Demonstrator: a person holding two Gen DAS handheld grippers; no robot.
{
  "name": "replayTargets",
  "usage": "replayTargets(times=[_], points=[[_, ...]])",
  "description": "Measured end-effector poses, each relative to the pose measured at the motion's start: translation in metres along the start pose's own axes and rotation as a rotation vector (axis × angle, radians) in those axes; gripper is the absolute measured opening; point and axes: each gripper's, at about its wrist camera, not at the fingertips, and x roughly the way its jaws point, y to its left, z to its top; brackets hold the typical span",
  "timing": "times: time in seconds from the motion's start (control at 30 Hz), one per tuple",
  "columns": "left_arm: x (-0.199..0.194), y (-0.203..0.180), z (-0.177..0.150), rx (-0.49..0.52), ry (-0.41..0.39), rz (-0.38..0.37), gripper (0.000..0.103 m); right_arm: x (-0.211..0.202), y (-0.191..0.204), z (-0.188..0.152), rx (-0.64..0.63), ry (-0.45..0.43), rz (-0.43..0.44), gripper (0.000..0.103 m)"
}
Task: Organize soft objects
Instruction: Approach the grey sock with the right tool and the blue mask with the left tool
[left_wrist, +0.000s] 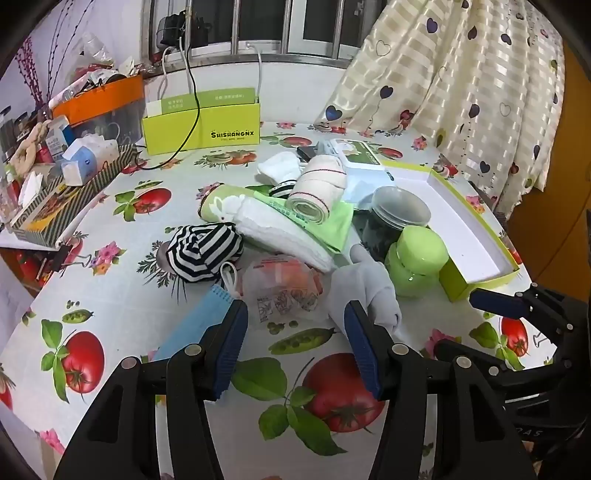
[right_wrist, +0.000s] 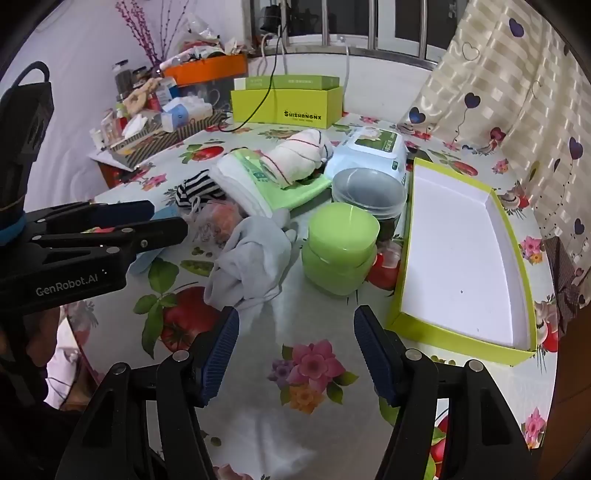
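soft pile (left_wrist: 280, 221) hemmed by green jar (left_wrist: 415, 264), dark jar (left_wrist: 395, 218), tray (right_wrist: 461, 240).

The 2 jars (right_wrist: 341, 254) stand between the glove (right_wrist: 251, 258) and the box lid (right_wrist: 461, 258).

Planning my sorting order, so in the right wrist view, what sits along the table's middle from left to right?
Striped sock → grey cloth → green jar → open yellow-green box.
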Motion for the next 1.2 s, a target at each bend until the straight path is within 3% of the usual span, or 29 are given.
replayTargets(times=[1.2], points=[[-0.005, 0.006, -0.005, -0.03, -0.01, -0.032, 0.056, -0.004, 0.002, 0.004, 0.004, -0.016, 0.031, 0.065]])
